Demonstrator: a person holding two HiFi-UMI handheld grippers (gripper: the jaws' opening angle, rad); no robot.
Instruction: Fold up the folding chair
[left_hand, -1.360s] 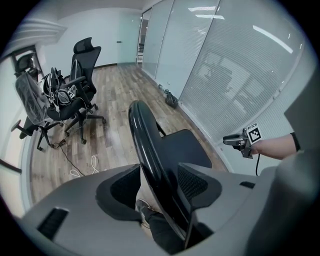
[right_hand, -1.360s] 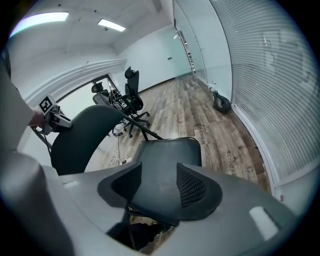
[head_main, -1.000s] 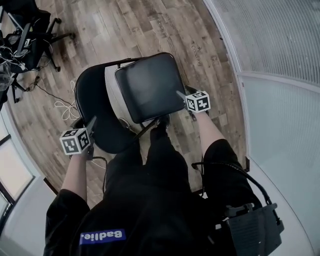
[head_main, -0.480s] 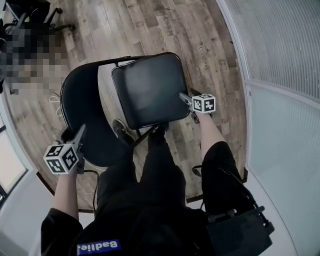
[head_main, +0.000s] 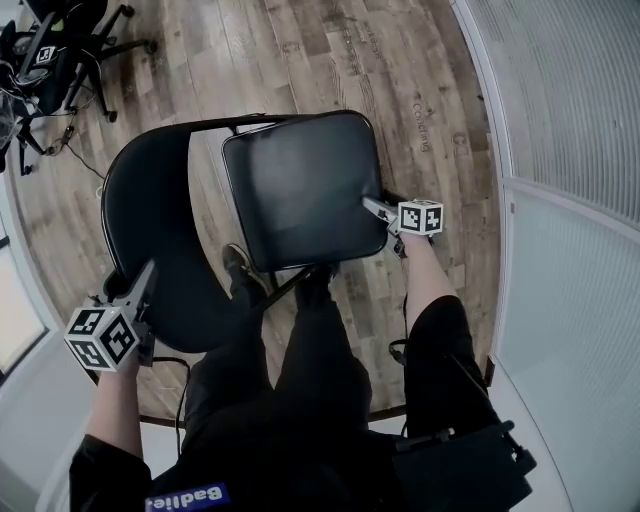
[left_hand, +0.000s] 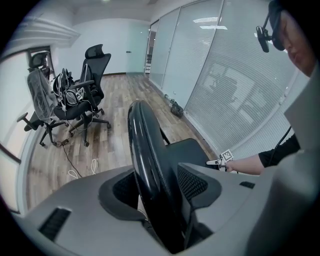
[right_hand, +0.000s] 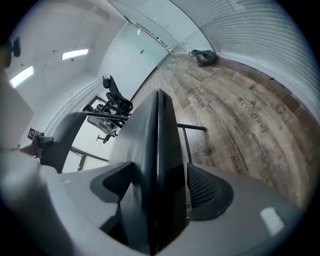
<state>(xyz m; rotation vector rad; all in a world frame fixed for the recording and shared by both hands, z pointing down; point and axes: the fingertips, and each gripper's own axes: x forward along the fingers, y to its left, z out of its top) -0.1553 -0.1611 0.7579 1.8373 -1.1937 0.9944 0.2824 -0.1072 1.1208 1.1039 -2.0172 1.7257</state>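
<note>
The black folding chair stands on the wood floor in front of my legs. Its padded seat (head_main: 300, 185) faces up and its curved backrest (head_main: 150, 230) is to the left. My left gripper (head_main: 140, 285) is shut on the backrest rim (left_hand: 147, 150), which fills the gap between its jaws (left_hand: 157, 200). My right gripper (head_main: 372, 205) sits at the seat's right edge. The seat edge (right_hand: 160, 145) lies between its jaws (right_hand: 160, 200), which are opening, and the right pad stands just off it.
Black office chairs (head_main: 60, 50) with cables (left_hand: 82, 170) stand at the far left. A glass wall with blinds (head_main: 570, 120) runs along the right. My legs and shoes (head_main: 300, 330) are directly under the chair's near side. A dark bag (right_hand: 202, 56) lies by the wall.
In the head view my left gripper and the backrest have slid down and to the left. The right gripper has shifted slightly right and lower along the seat's edge.
</note>
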